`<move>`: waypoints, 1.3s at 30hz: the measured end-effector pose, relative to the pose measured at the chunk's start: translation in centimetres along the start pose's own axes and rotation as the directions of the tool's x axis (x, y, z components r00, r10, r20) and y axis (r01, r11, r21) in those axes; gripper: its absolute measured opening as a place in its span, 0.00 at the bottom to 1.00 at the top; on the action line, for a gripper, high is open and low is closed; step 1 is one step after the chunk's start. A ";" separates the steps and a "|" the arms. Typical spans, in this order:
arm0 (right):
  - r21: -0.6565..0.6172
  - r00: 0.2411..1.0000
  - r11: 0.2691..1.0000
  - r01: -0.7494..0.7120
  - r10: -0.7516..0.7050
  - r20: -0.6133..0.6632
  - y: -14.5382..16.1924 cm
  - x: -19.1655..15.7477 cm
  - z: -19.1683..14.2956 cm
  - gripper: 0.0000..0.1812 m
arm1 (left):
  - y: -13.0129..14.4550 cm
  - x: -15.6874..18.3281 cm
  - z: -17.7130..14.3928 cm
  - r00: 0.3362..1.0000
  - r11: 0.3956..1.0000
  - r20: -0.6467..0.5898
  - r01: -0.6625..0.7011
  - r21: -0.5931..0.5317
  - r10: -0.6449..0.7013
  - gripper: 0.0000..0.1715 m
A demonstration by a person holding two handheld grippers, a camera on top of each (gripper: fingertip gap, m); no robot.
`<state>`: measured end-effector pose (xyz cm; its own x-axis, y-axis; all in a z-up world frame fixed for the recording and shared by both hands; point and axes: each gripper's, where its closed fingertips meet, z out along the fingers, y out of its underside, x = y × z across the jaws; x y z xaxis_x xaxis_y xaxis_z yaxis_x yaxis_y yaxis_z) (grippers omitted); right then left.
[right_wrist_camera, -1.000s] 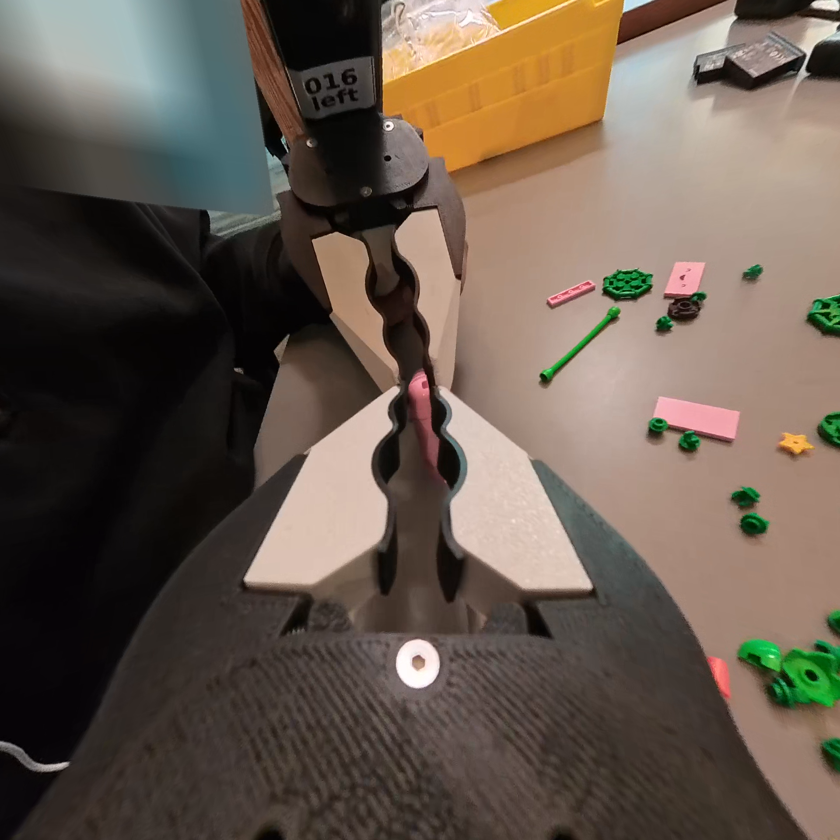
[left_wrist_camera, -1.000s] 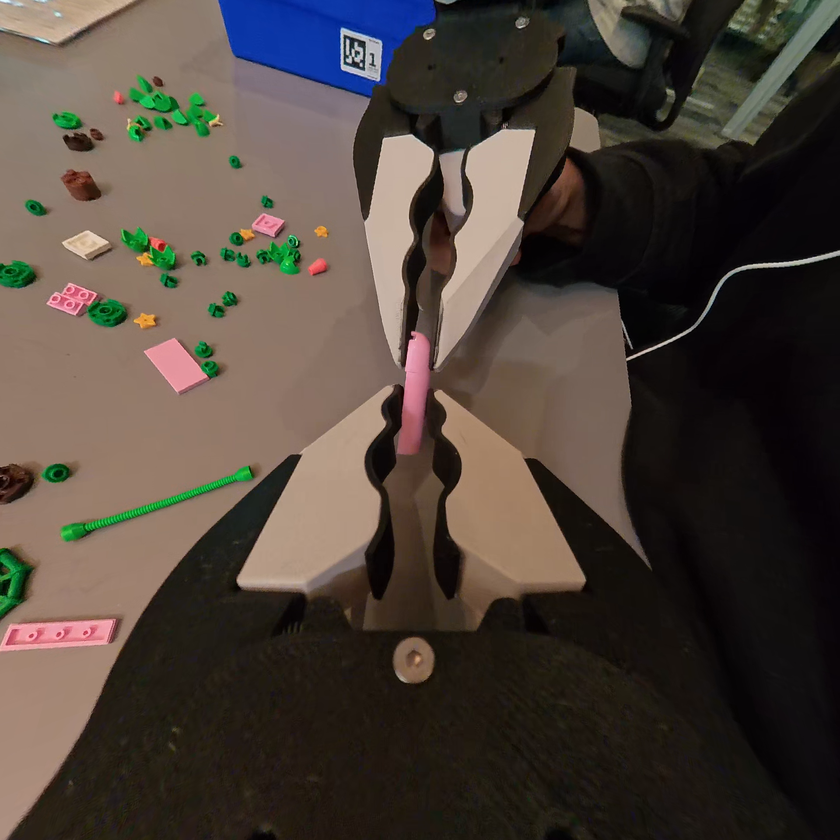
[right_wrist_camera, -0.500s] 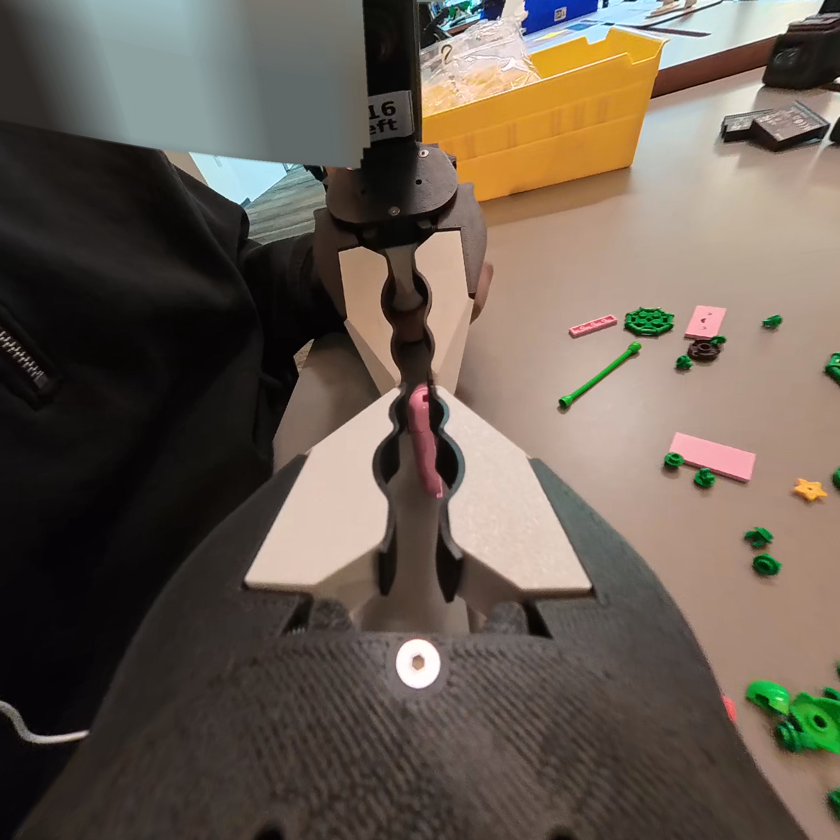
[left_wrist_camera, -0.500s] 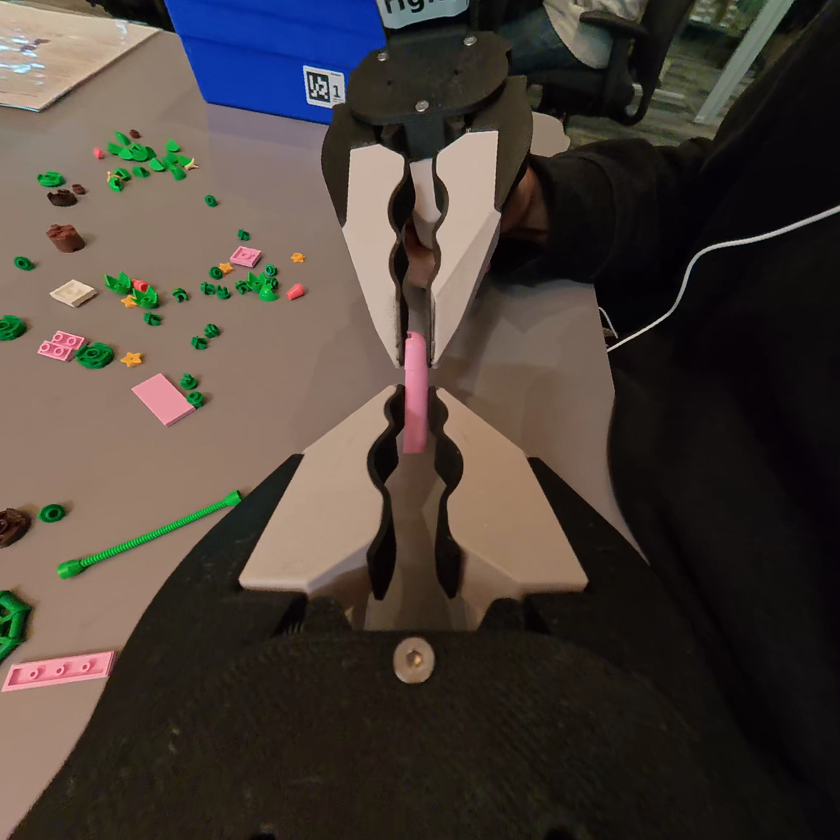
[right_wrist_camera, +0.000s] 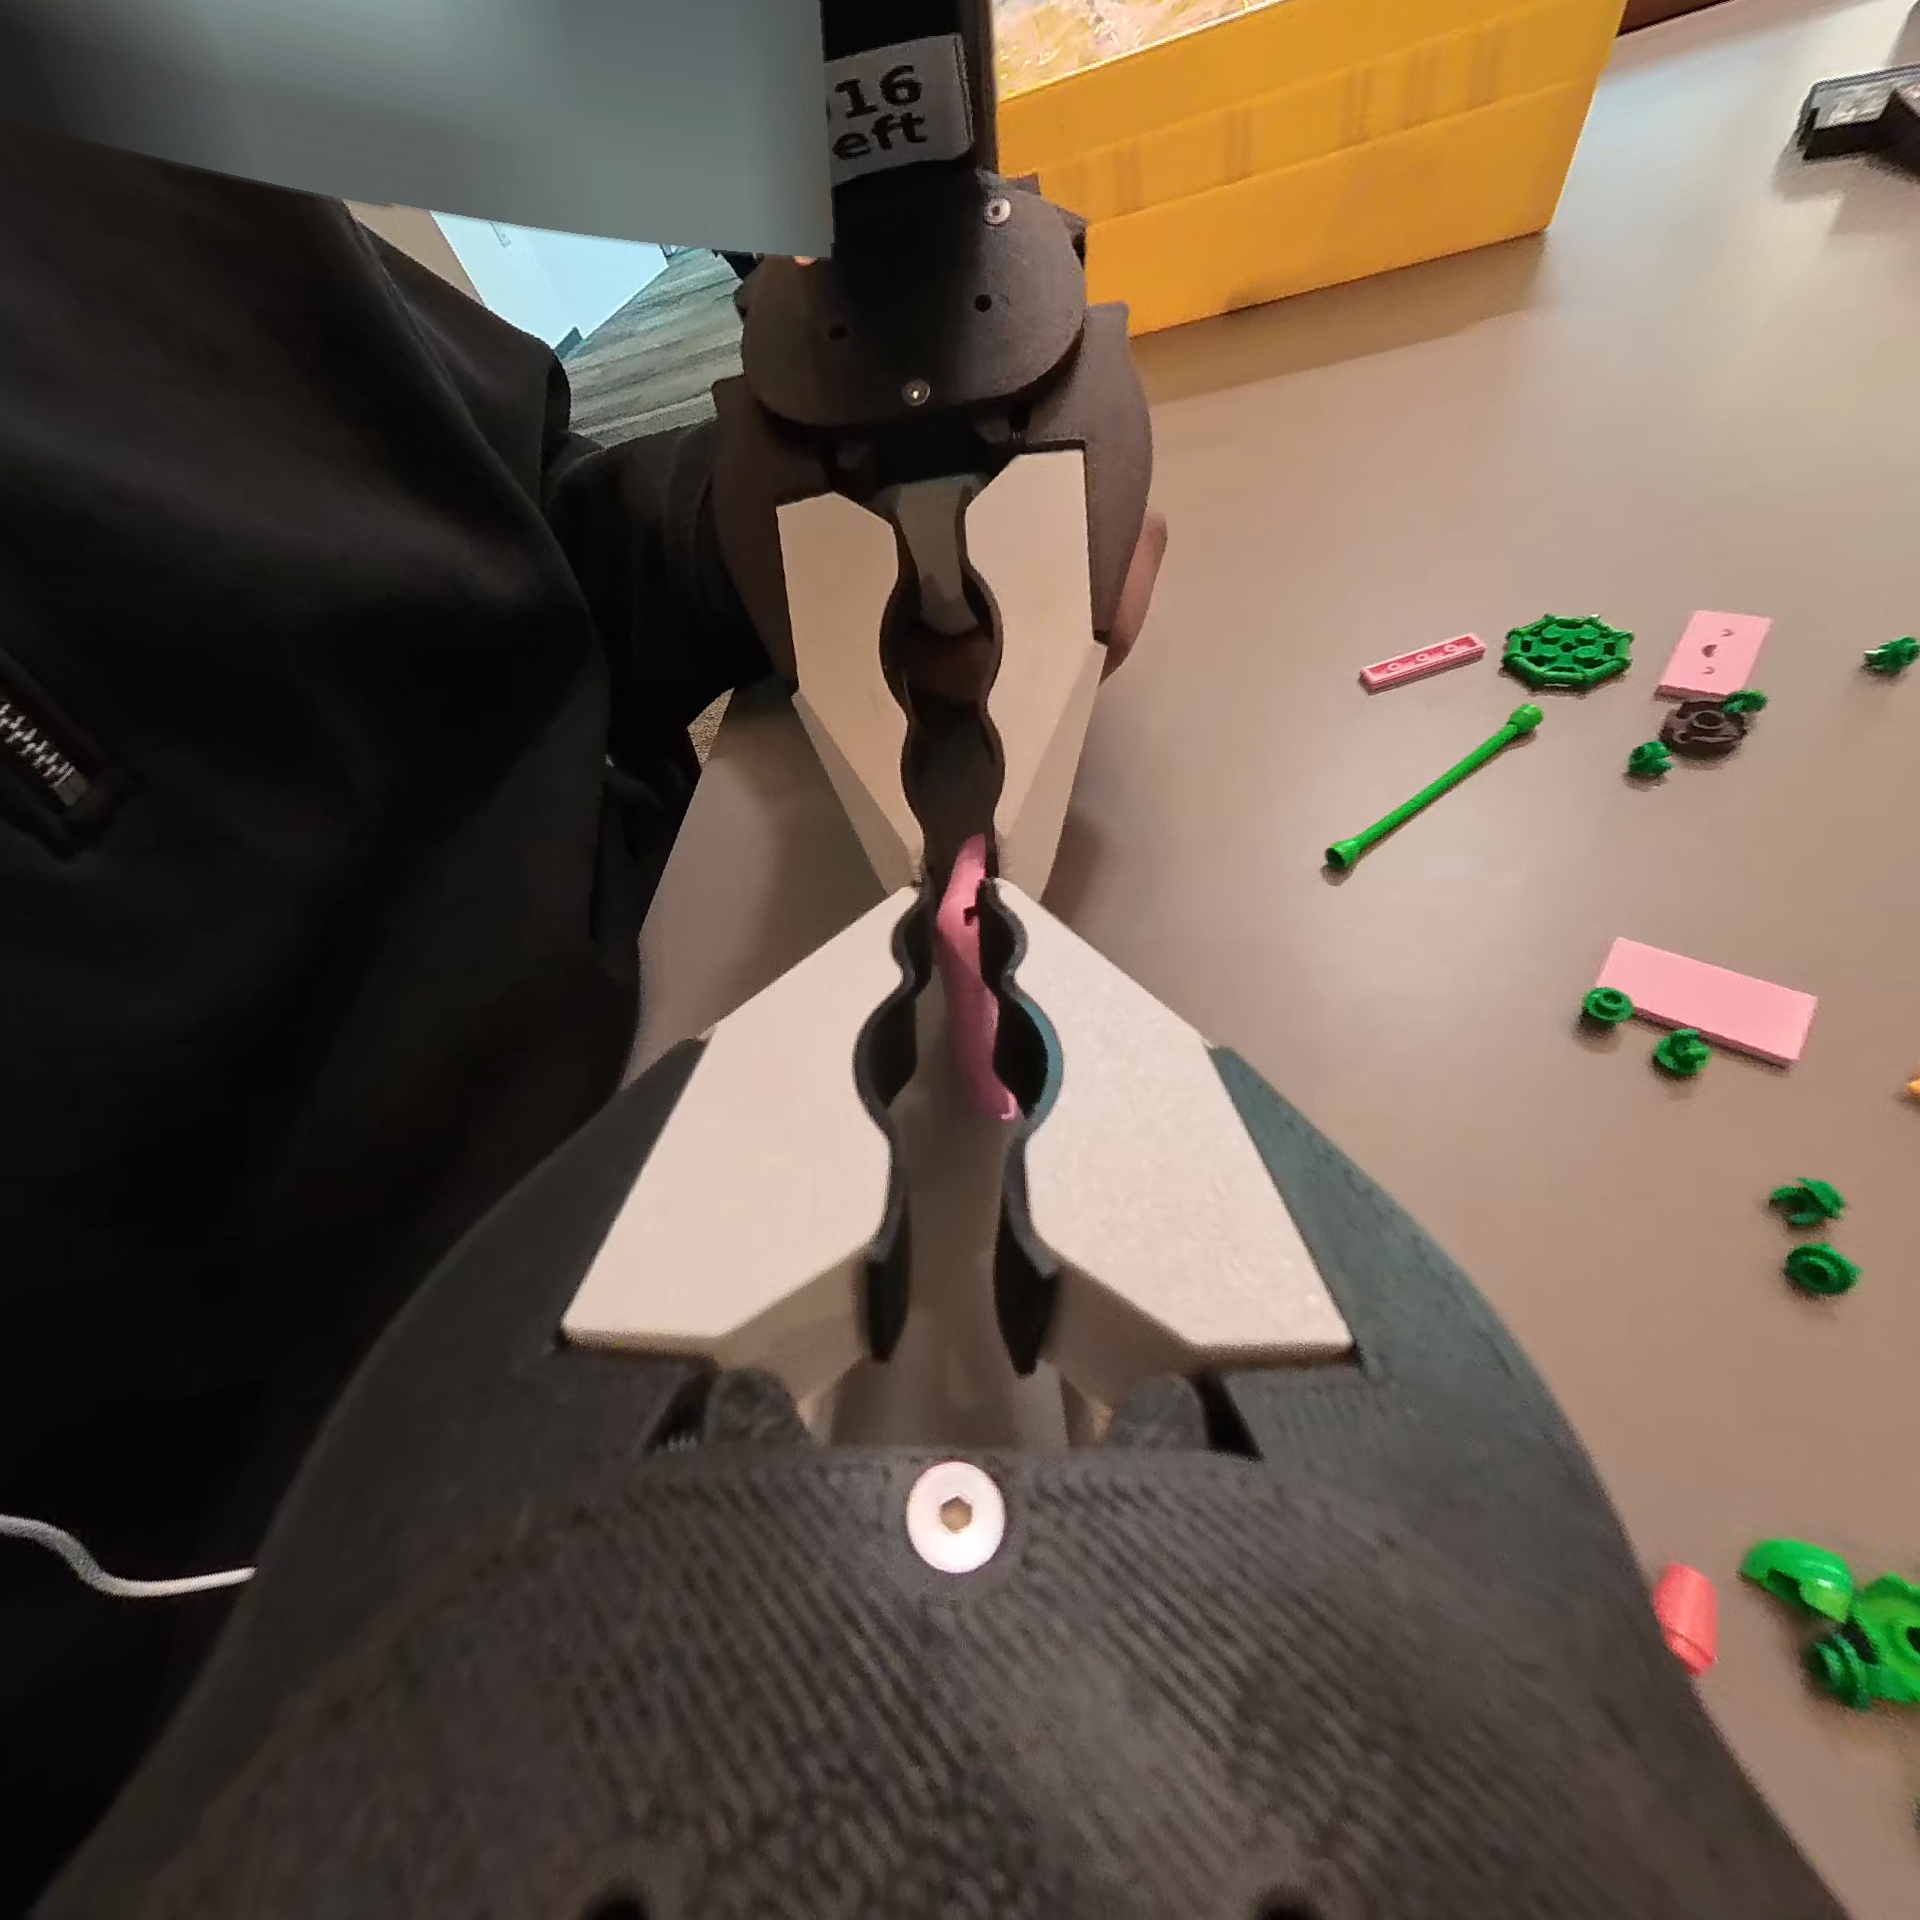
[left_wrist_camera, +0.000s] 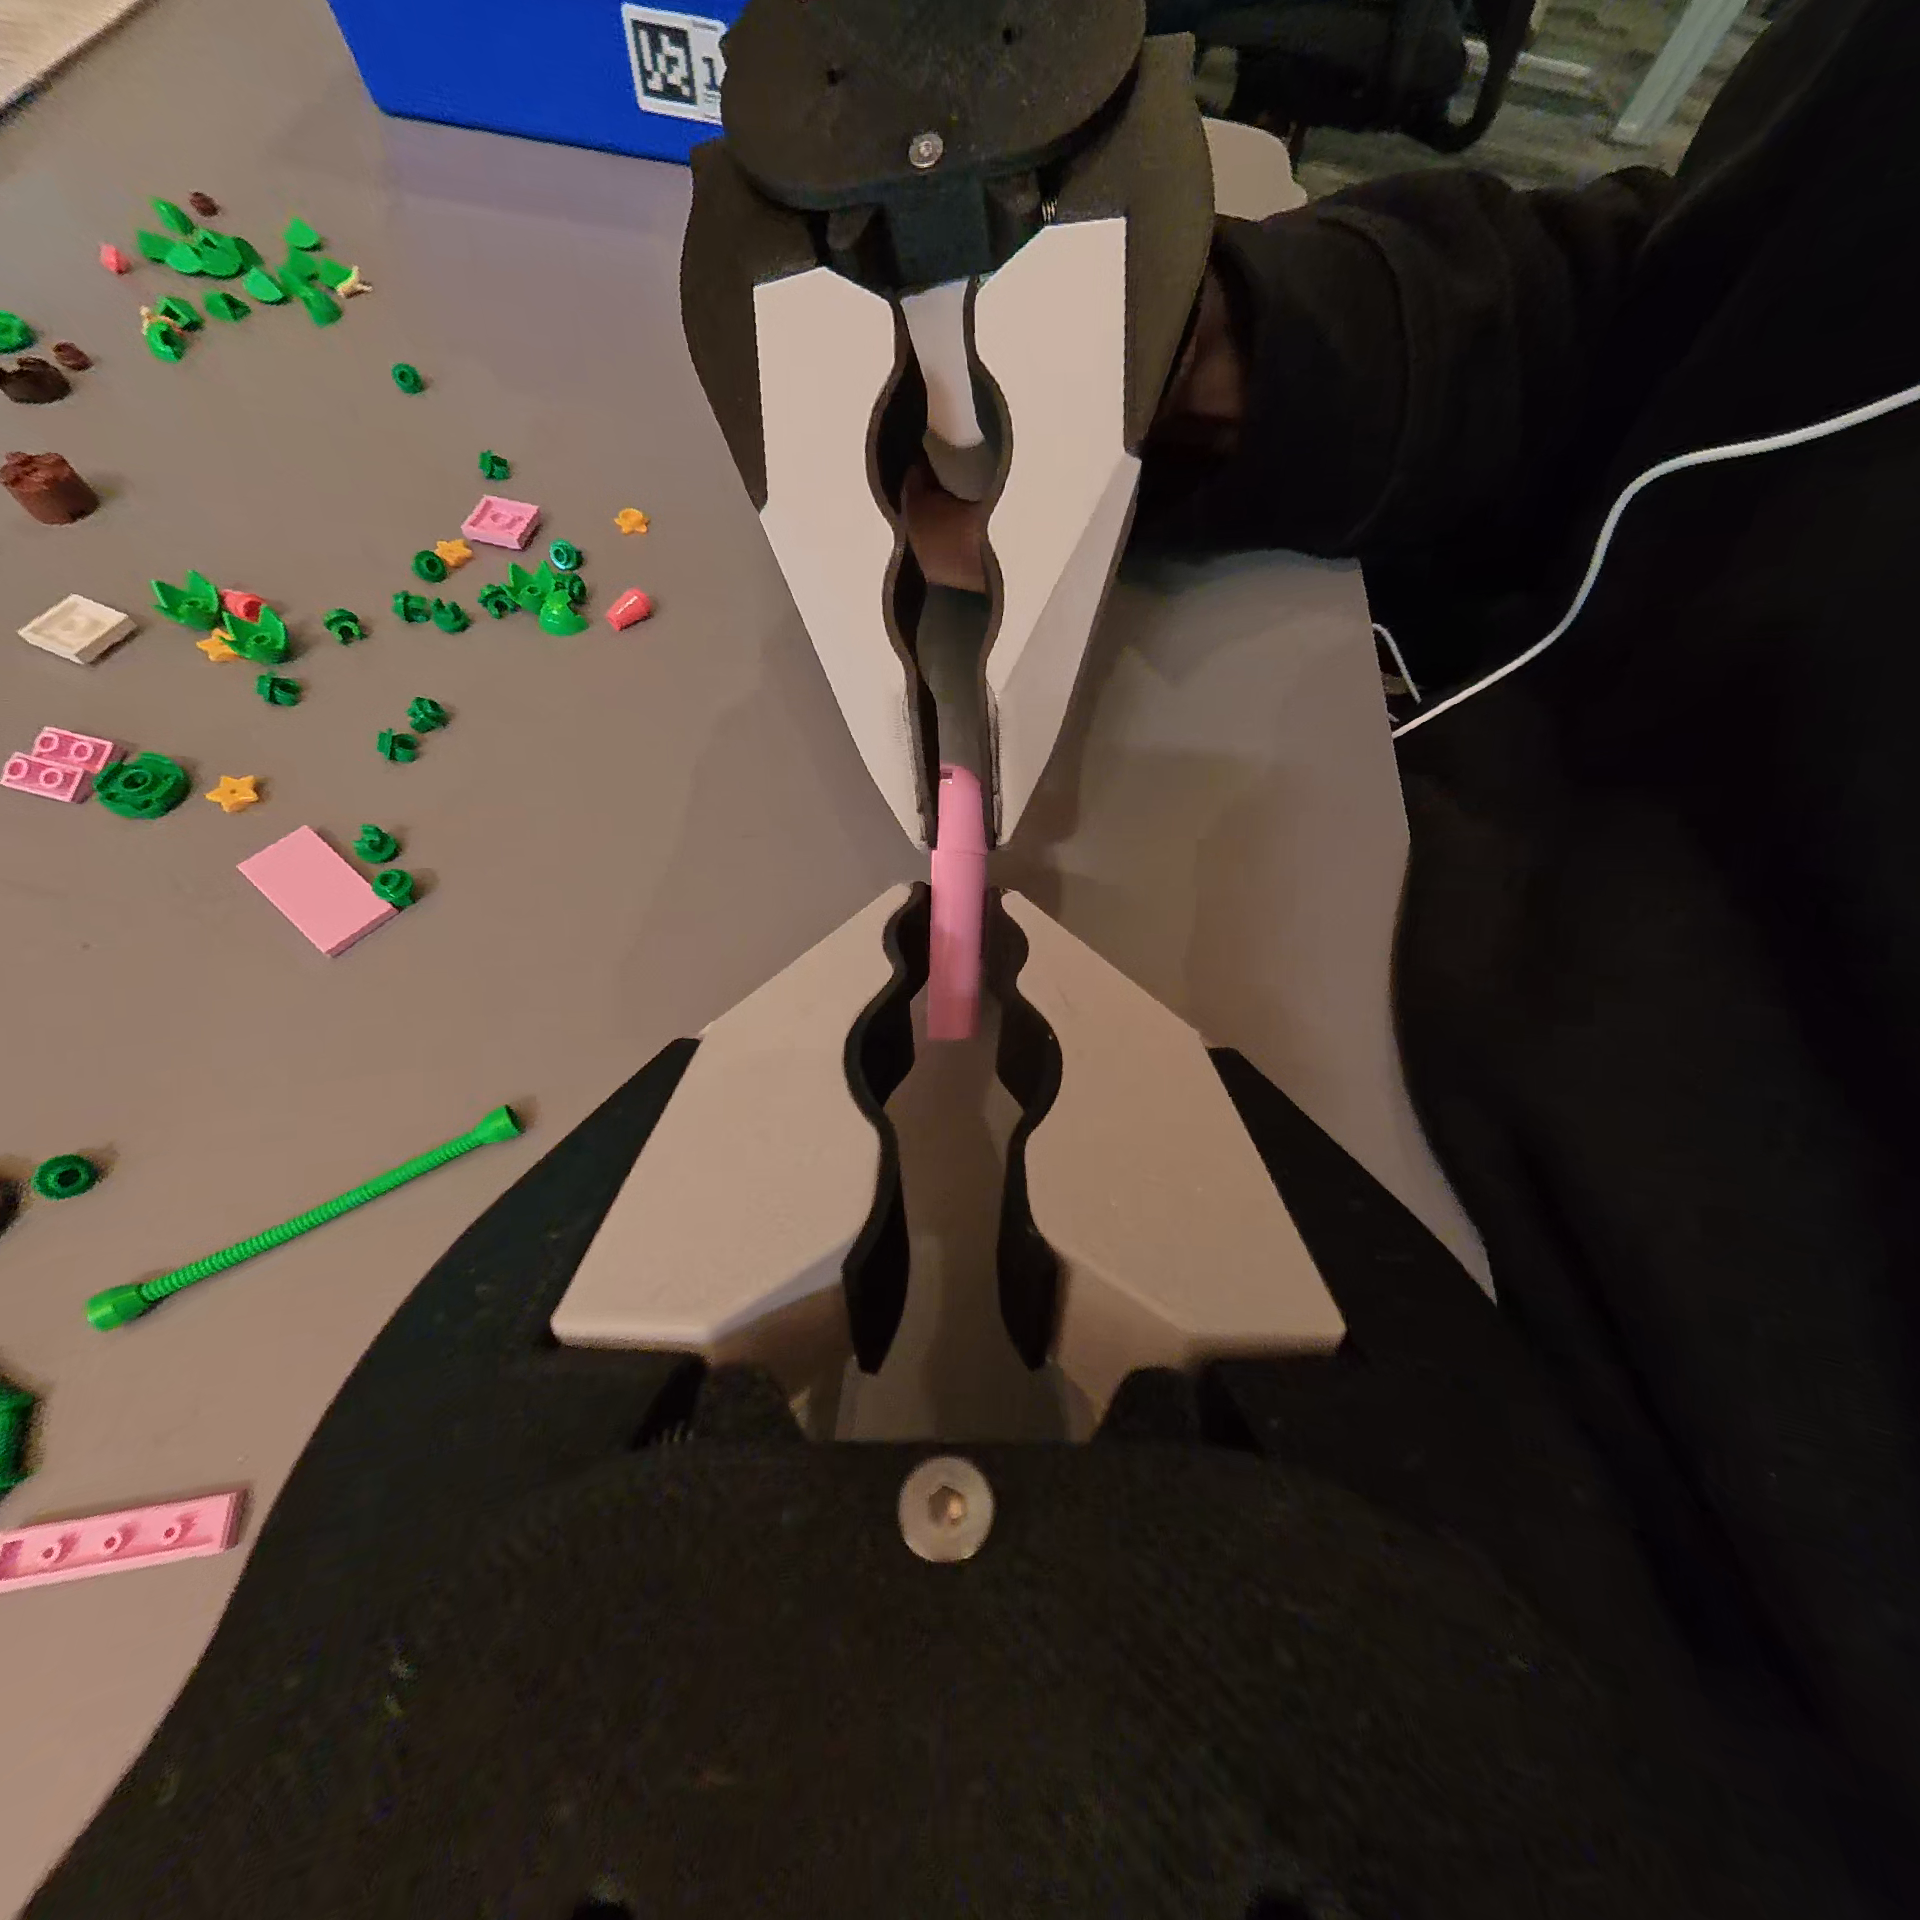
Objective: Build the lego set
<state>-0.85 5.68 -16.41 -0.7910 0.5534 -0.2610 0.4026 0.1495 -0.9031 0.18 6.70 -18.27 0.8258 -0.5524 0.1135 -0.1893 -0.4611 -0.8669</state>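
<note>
Grippers meet tip to tip. Left view: my left gripper [left_wrist_camera: 954, 914] pinches a pink piece [left_wrist_camera: 954, 940]; loose bricks [left_wrist_camera: 312, 883] crowd the table [left_wrist_camera: 644, 935]. Right view: right gripper [right_wrist_camera: 961, 914] clamps the same piece; I judge building barely begun.

At twelve o'clock from my left-hand camera stood a blue bin [left_wrist_camera: 499, 62] with a square black-and-white marker on its side, resting on the grey counter [left_wrist_camera: 582, 852]. At one o'clock a dark office chair [left_wrist_camera: 1455, 73] stood beyond the counter's edge. From my right-hand camera, a yellow bin [right_wrist_camera: 1299, 177] sat at one o'clock, a clear bag inside it. Flat black objects [right_wrist_camera: 1860, 114] lay at two o'clock, too cropped to identify.
</note>
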 end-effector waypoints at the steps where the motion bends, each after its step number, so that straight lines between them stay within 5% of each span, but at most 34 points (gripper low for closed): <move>1: 0.000 1.000 1.000 0.000 0.000 -0.003 0.0 0.0 0.0 0.04 | 0.0 0.0 0.0 1.000 1.000 0.006 -0.005 0.000 0.005 0.01; 34: 0.025 0.999 0.999 -0.025 0.026 -0.030 -0.4 0.7 -0.1 0.04 | -0.1 -0.5 0.0 0.997 0.998 0.060 -0.058 0.001 0.058 0.02; 39: 0.232 0.991 0.971 0.055 -0.025 -0.130 -3.6 1.7 -1.9 0.25 | -2.2 -3.6 -2.1 0.979 0.969 0.122 0.139 0.204 -0.166 0.03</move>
<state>-2.76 7.60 -12.92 -0.7341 0.6514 -0.1917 0.2409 -0.0141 -0.9705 -3.47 8.25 -15.73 0.9042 -0.3794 0.1959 0.0399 -0.3818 -0.9234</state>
